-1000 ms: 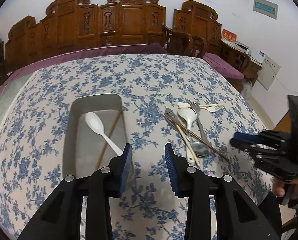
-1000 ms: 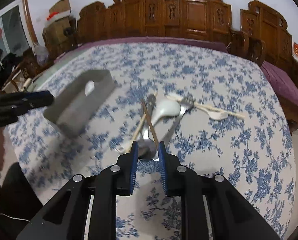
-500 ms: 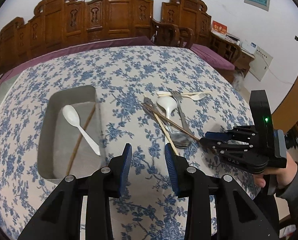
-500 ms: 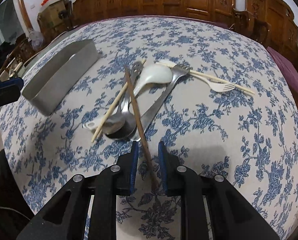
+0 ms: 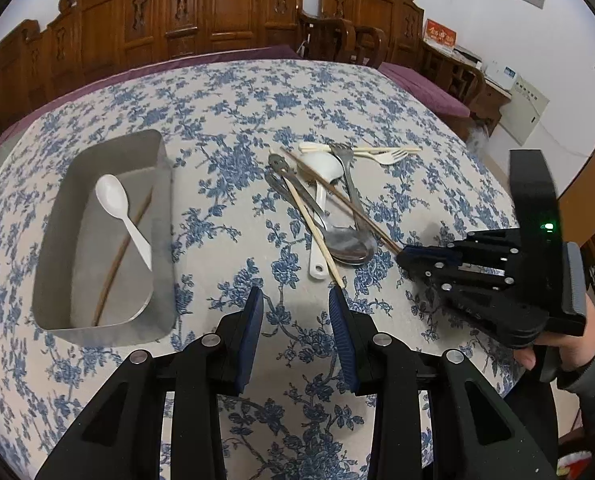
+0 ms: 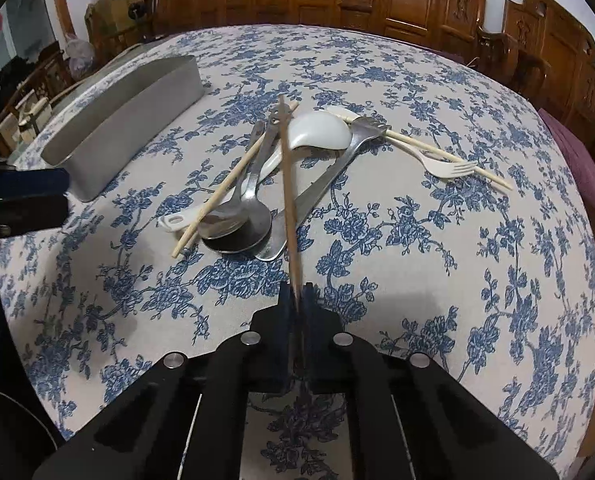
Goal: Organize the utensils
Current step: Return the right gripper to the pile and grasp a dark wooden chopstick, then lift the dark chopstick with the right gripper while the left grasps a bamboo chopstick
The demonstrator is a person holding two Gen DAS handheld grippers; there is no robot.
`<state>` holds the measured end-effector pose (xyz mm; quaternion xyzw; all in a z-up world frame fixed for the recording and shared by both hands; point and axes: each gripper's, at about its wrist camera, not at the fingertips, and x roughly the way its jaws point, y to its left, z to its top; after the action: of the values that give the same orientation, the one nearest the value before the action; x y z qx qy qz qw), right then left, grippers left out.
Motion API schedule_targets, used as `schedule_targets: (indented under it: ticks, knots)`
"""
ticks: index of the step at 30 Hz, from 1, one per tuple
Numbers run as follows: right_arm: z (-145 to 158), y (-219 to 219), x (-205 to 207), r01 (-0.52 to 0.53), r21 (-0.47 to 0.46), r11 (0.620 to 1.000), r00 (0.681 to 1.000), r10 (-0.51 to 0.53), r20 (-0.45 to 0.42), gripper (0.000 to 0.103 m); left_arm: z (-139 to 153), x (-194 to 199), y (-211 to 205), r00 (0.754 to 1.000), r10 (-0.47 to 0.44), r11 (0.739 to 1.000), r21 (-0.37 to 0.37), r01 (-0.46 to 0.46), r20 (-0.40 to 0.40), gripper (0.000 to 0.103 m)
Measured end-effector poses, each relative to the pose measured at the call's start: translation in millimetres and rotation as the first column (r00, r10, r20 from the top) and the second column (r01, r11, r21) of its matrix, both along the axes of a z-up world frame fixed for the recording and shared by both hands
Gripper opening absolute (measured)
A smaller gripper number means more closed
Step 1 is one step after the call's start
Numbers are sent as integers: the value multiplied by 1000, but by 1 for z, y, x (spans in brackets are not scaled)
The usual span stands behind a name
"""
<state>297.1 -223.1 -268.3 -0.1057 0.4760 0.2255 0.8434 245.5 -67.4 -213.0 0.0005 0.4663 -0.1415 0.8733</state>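
My right gripper is shut on the near end of a dark brown chopstick, which lies across the utensil pile. From the left wrist view, the same right gripper clamps that brown chopstick. The pile holds a pale chopstick, metal spoons, a white ceramic spoon, a metal fork and a white plastic fork. My left gripper hovers open over bare cloth between the pile and the grey metal tray, which holds a white plastic spoon and a brown chopstick.
The round table wears a blue-flowered cloth. Carved wooden chairs ring the far side. A person's hand grips the right tool near the table's right edge. The tray's long side wall stands left of the pile.
My right gripper sank to the table and its jaws closed on the brown chopstick's end. My left gripper drifted down and to the right, nearer the pile.
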Motion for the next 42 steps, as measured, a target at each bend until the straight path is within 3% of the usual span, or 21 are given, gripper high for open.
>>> schedule_targets:
  ticks: [12,20,27,37,40,42]
  knots:
    - [38,-21,-24,67,81,994,996,-71,50,6,-21,27,-24,999,-17,999,31,19,-43,32]
    - [32,-32,-25,87,70,994,995,-90,51,6,-33,55,-48,998,-24,995,93,29,-55,32]
    - [29,-47,-18,130,95,987,991,-133,32,6,-43,76,-55,996,2,994,109,7,-85,23]
    - [31,-46,-18,123,106,987,991,-127,33,6,-52,92,-55,994,33,993,119,-20,-105,21]
    - [31,-46,-18,123,104,987,991,-127,30,6,-52,92,-55,993,24,995,101,-13,-113,9]
    - [31,-46,-18,123,104,987,992,-127,30,6,-52,91,-56,993,28,995,102,-16,-118,8]
